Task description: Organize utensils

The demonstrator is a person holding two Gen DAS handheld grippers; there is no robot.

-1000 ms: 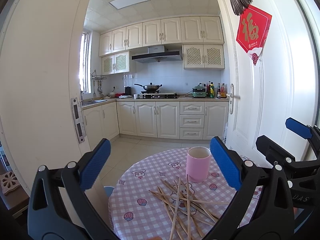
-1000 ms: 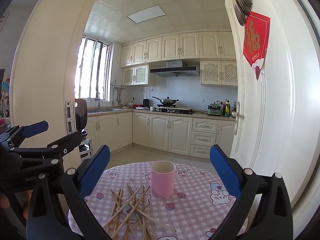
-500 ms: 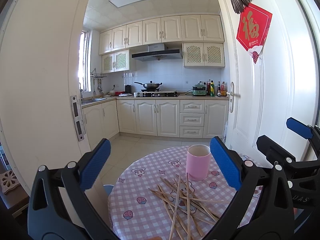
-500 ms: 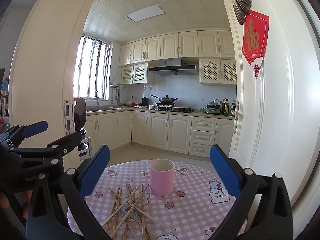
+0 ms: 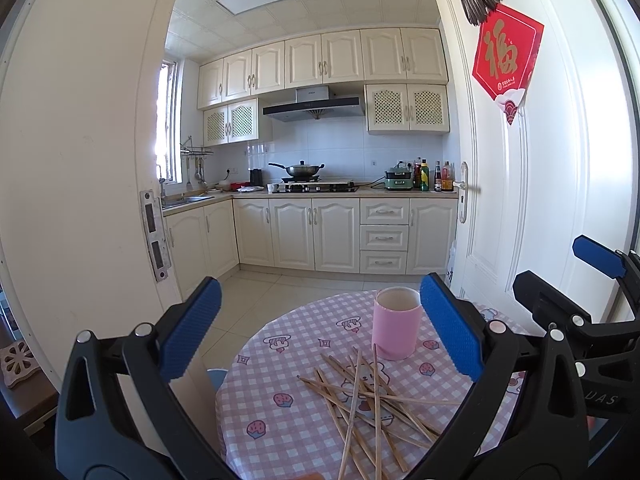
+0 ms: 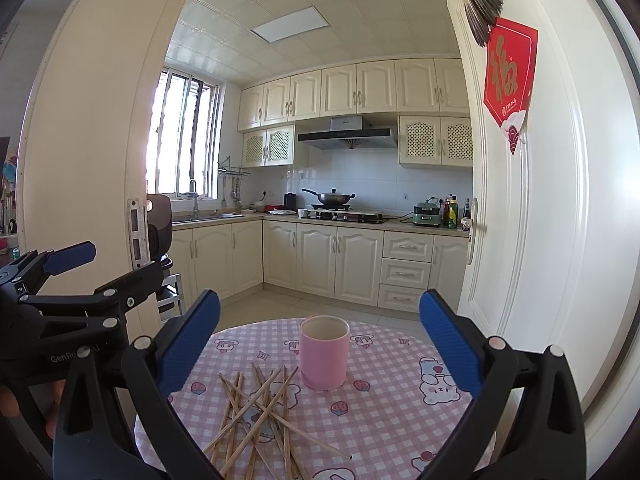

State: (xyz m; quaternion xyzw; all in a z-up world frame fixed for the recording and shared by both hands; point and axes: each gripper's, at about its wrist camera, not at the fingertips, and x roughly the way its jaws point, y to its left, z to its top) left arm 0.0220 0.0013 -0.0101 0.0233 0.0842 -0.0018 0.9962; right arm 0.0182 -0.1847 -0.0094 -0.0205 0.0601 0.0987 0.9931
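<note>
- Chopsticks (image 5: 372, 396) lie crossed beside the pink cup (image 5: 396, 328); near ends cut off.
- Left gripper (image 5: 320, 332) and right gripper (image 6: 320, 340): jaws wide apart, holding nothing.

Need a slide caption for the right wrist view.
Open right gripper above a checked tablecloth, with scattered chopsticks beside an upright pink cup.

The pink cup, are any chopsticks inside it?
No, the pink cup holds none; the chopsticks lie scattered on the tablecloth.
</note>
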